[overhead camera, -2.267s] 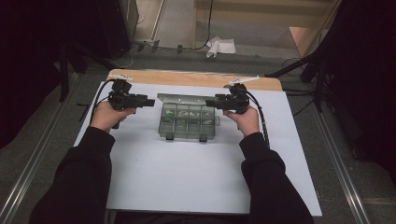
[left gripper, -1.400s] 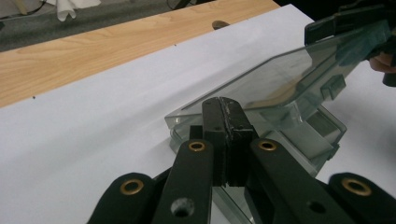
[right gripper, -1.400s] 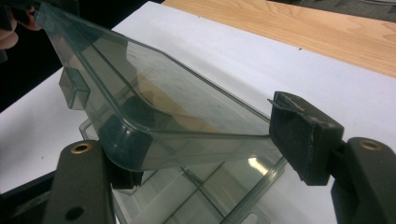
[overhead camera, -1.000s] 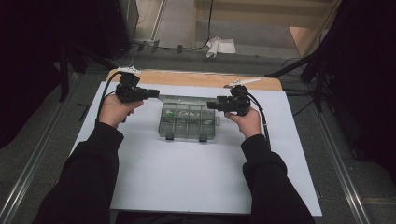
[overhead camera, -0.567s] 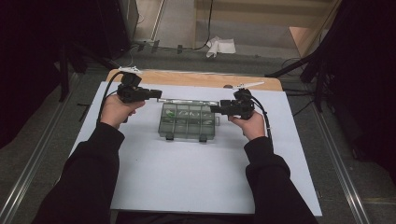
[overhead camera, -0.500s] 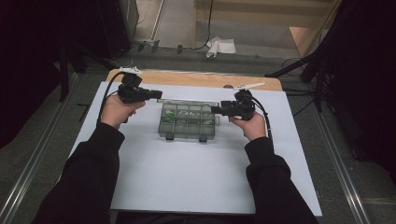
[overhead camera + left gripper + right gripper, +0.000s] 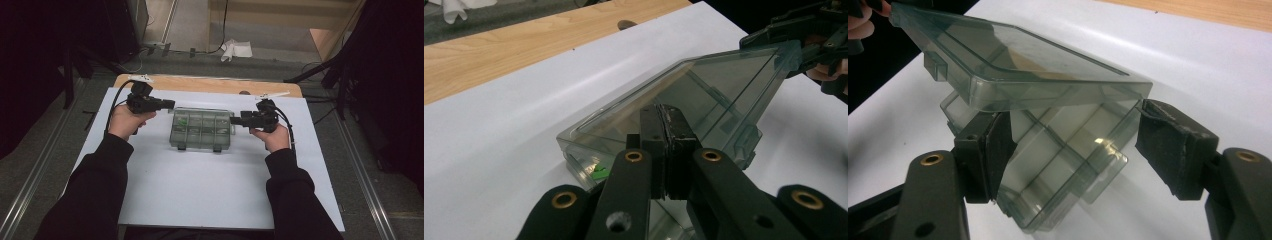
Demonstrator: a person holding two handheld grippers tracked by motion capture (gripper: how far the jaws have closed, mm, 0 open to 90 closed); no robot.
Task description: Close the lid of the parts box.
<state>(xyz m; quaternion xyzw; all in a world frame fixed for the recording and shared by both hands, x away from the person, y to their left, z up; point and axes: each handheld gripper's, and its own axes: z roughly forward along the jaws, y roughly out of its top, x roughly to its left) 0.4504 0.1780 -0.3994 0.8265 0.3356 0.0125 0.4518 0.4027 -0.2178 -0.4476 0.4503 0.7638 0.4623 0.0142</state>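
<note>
right gripper (image 7: 234,120): slid nearer the person | box lid (image 7: 1013,65): now propped up, tilted

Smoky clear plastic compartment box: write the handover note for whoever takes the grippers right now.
Left gripper: jaws shut, tips at the left end of the smoky clear plastic compartment box; whether they pinch the lid is unclear.
Right gripper: open, jaws straddling the box's right end, not clamped.
Box lies on the white board.
Done: transparent lid raised part-way, tilted.
Left: probably steady the base, then swing the lid fully open.
</note>
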